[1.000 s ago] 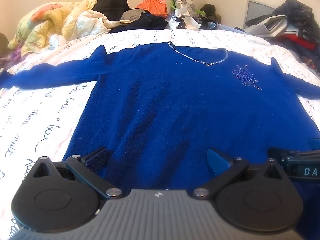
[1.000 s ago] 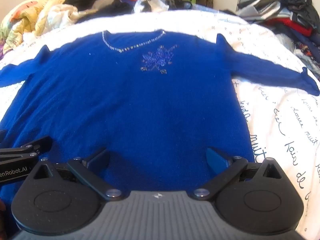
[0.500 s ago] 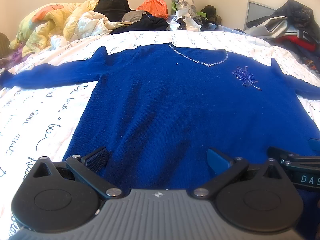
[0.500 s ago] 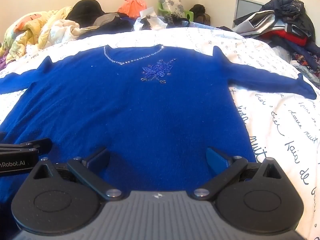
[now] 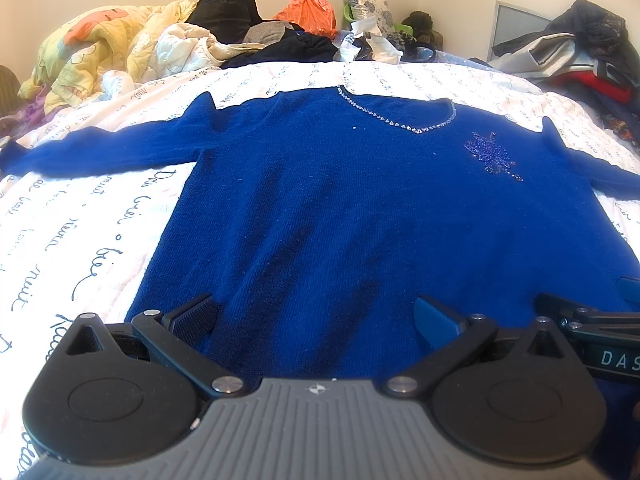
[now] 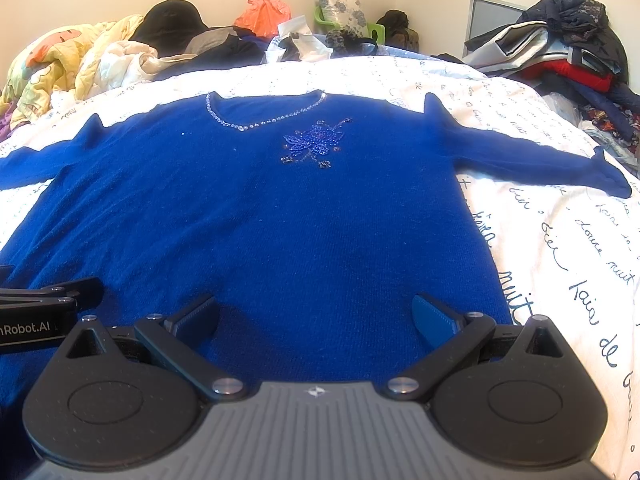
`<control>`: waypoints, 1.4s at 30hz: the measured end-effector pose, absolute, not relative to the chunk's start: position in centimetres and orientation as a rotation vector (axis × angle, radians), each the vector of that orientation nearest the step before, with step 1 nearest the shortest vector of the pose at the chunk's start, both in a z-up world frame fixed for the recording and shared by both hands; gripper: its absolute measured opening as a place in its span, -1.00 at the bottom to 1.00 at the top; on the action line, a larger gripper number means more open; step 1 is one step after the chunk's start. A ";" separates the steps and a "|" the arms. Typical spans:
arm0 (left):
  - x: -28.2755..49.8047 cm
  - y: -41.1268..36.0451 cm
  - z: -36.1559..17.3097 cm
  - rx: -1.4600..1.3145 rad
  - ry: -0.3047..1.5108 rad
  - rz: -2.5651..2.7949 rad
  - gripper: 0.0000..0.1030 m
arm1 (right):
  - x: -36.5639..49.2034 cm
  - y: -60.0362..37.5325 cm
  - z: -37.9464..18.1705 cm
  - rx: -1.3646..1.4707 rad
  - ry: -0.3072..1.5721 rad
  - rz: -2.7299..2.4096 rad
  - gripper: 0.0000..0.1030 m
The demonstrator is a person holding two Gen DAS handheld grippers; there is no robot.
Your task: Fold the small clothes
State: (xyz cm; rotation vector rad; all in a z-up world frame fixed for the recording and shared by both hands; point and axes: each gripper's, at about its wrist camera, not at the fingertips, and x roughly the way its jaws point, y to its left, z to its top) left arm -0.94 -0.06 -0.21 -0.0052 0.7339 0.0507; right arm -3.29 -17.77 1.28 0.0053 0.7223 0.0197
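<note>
— Since both tools sit low at the near hem, where do they stand? The left gripper (image 5: 316, 314) has its fingers spread wide with nothing between them but knit below; the right gripper (image 6: 316, 314) is spread just the same, empty, beside it.

— And the garment?

— The blue sweater (image 6: 280, 220) lies flat and face up on the white bedsheet (image 6: 568, 240); its hem is nearest the tools, its beaded neckline (image 6: 264, 120) is farthest, and both sleeves run out sideways; the left sleeve (image 5: 100, 152) reaches toward the bed's edge, the right sleeve (image 6: 540, 160) ends on the script-printed sheet.

— So nothing is folded yet?

— I judge not; the body looks smooth and fully open; a grip on the hem seems the likely first step.

— What could spoil it?

— Pinching too deep could catch the sheet with the knit, dragging both; uneven grips could skew the fold line; the sequin flower (image 6: 314, 142) might snag if cloth is dragged across it; the sleeves, left out wide, could trail and bunch; the heap of clothes (image 5: 280, 36) beyond the neckline leaves little room to slide the sweater away.
</note>
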 end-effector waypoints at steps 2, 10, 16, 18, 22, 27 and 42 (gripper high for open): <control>-0.9 0.0 -0.1 -0.005 0.734 0.051 1.00 | -3.3 -17.8 1.3 0.006 0.722 0.019 1.00; -1.0 0.0 0.0 -0.005 0.734 0.051 1.00 | -3.3 -17.9 1.3 0.007 0.719 0.018 1.00; -1.0 -0.1 -0.3 -0.005 0.733 0.052 1.00 | -3.3 -17.8 1.2 0.007 0.719 0.018 1.00; -1.0 -0.1 -0.3 -0.005 0.732 0.052 1.00 | -3.2 -17.8 1.3 0.007 0.719 0.018 1.00; -1.0 -0.1 -0.3 -0.005 0.732 0.052 1.00 | -3.3 -17.8 1.2 0.007 0.718 0.018 1.00; -1.0 -0.2 -0.3 -0.005 0.732 0.052 1.00 | -3.3 -17.8 1.2 0.007 0.718 0.018 1.00; -1.0 -0.2 -0.3 -0.004 0.732 0.053 1.00 | -3.2 -18.0 1.3 0.008 0.722 0.022 1.00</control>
